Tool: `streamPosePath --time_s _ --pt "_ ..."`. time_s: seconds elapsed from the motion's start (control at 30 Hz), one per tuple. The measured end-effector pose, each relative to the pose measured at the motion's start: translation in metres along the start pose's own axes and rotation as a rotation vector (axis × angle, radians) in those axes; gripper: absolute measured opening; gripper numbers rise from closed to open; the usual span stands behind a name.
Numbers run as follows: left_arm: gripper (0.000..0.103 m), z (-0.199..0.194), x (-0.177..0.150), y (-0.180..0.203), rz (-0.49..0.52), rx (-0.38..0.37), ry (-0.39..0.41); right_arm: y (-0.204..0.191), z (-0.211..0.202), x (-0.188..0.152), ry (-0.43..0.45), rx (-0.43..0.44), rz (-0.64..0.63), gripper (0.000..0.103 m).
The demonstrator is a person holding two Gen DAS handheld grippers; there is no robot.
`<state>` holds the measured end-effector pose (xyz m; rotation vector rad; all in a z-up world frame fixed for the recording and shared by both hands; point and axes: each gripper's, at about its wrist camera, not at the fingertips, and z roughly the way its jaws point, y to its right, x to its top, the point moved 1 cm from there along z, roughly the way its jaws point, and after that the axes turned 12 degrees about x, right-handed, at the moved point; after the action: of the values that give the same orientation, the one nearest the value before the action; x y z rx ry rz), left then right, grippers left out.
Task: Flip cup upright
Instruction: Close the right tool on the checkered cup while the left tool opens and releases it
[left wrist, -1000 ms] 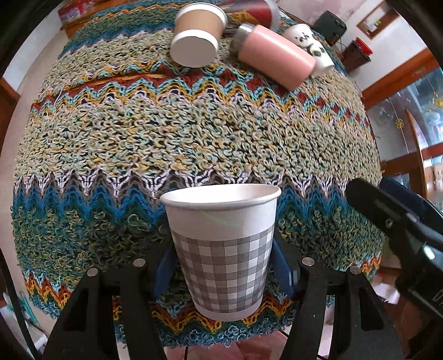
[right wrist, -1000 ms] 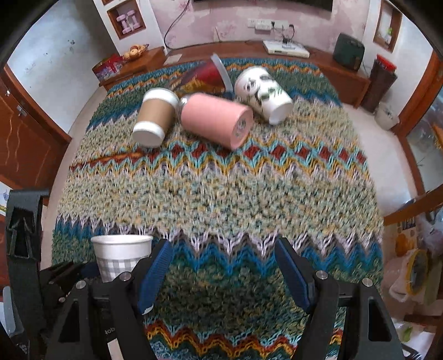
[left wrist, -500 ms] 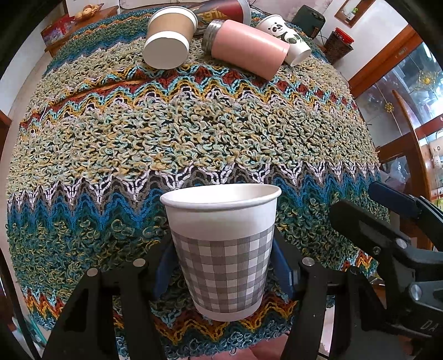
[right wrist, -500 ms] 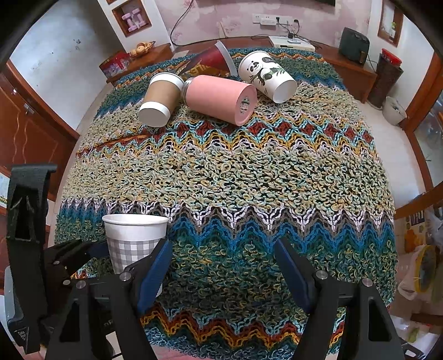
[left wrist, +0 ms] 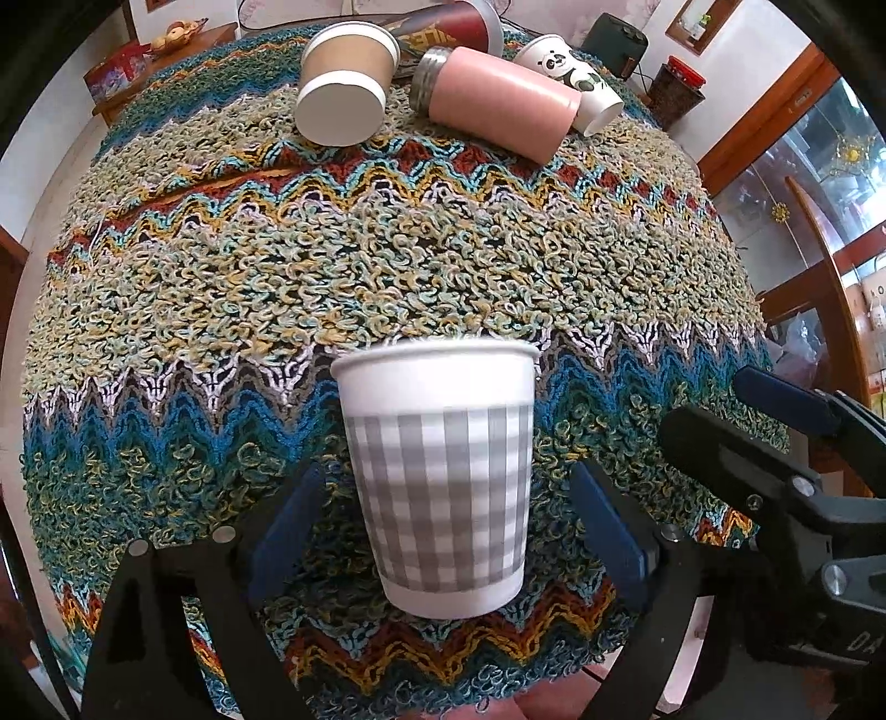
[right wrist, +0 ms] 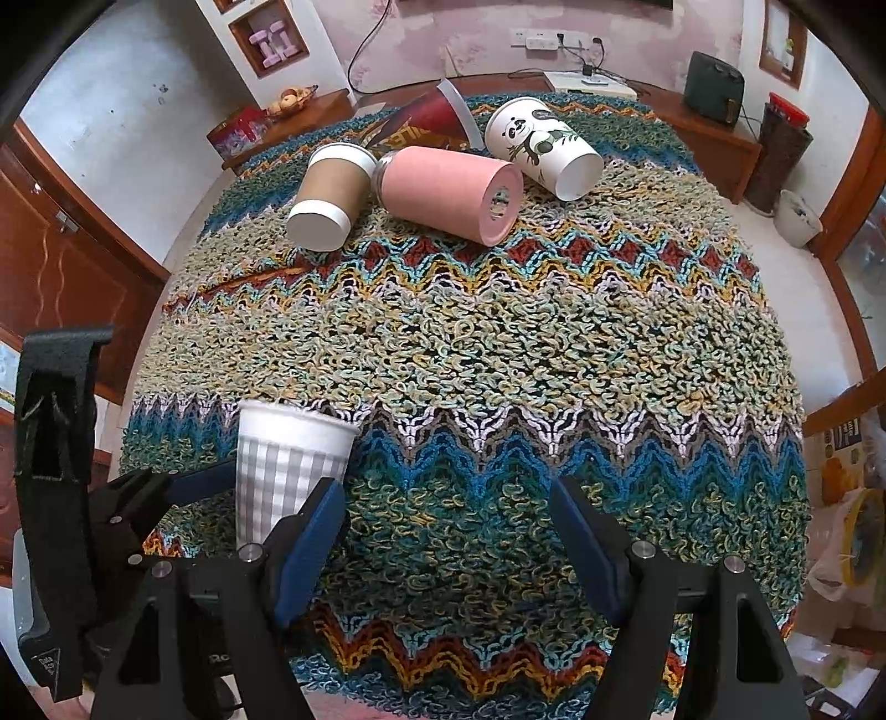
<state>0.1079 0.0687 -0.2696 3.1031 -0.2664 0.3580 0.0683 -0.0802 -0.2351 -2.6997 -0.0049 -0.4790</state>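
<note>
**Gingham cup upright between parted left fingers**

The white paper cup with a grey gingham band [left wrist: 437,476] stands mouth-up at the near edge of the looped zigzag knitted cloth [left wrist: 387,266], its long axis vertical, directly between the blue-padded fingers of the left gripper [left wrist: 443,531]. Those fingers are spread, with a visible gap of cloth on each side of the cup wall, so the cup is released rather than clamped. Its base appears to rest on the cloth, though the blurred lower edge makes that hard to confirm.

The right gripper [right wrist: 448,531] hovers just to the right, fingers spread wide and empty; from its camera the cup [right wrist: 288,471] lies to its left, beside its left finger. The left gripper is plainly the nearer one, with the cup centred in its span.

At the far side lie a brown paper cup with white rim [left wrist: 343,83], a pink cylindrical flask [left wrist: 498,99], a panda-printed white cup [left wrist: 576,83] and a dark red cup [left wrist: 448,27], all on their sides.

For this cup the flip looks finished. A straight pull-back along the fingers' line would be the safe exit, since any sideways drift could tip the light cup.
</note>
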Motion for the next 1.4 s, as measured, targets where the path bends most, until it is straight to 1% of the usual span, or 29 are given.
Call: streamPosePath --time_s 0.13,0.23,0.3,0.53,0.7,0.83,1.0,1.2,1.27,1.4 --pt "0.092 -0.002 -0.003 -0.006 -0.002 0.019 0.005 0.000 0.002 0.000 -0.008 0.027 0.011 0.077" --pt "0.093 -0.004 -0.006 -0.010 -0.006 0.014 0.014 -0.002 0.003 0.000 -0.009 0.049 0.007 0.077" --pt "0.095 -0.007 -0.009 -0.013 -0.002 0.007 0.019 -0.003 0.004 -0.001 -0.014 0.071 0.010 0.077" --pt "0.096 -0.025 -0.026 -0.032 0.010 0.032 0.055 -0.013 0.016 0.001 -0.037 0.134 0.017 0.077" --pt "0.096 -0.038 -0.042 -0.052 -0.011 0.050 0.063 -0.025 0.029 0.004 -0.067 0.212 0.042 0.077" --pt "0.096 -0.045 -0.050 -0.066 -0.032 0.063 0.057 -0.033 0.039 0.008 -0.083 0.239 0.062 0.077" --pt "0.096 -0.048 -0.054 -0.079 -0.035 0.063 0.047 -0.038 0.055 0.015 -0.124 0.231 0.066 0.077" --pt "0.096 -0.045 -0.054 -0.092 -0.016 0.041 0.027 -0.044 0.080 0.023 -0.184 0.181 0.058 0.077" --pt "0.096 -0.045 -0.054 -0.096 -0.006 0.034 0.024 -0.046 0.087 0.026 -0.204 0.179 0.059 0.077" --pt "0.096 -0.043 -0.050 -0.103 0.003 0.020 0.020 -0.055 0.098 0.029 -0.250 0.164 0.027 0.077"
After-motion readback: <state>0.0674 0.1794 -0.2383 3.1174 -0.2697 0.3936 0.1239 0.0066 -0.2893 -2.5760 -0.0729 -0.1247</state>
